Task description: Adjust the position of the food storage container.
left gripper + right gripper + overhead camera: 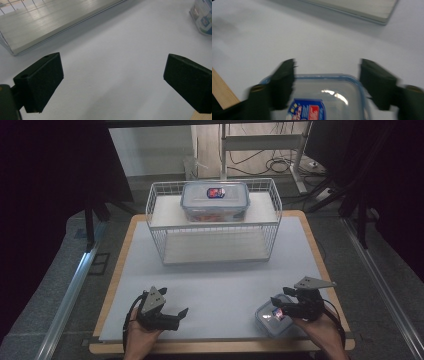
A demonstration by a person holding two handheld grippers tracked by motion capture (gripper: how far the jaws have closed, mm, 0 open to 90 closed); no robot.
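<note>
A small clear container [266, 323] with a blue-rimmed lid and a blue and red label lies near the table's front right edge. My right gripper [281, 313] hangs just over it. In the right gripper view the picture is blurred; the jaws [327, 75] stand partly apart over the far edge of the container's lid [324, 91], one over the lid and one by its rim, and I see no pad pressing. My left gripper [181, 318] rests at the front left, open, with only bare mat between its jaws [112, 80]. The small container [203, 15] also shows in the left gripper view's top right corner.
A white wire basket [161, 222] with two shelves stands at the back of the white mat [215, 287]. On its upper shelf sits a larger clear lidded container [215, 200]. The basket's lower shelf [50, 22] [362, 7] shows ahead of both grippers. Wooden table edge [220, 92] lies close by.
</note>
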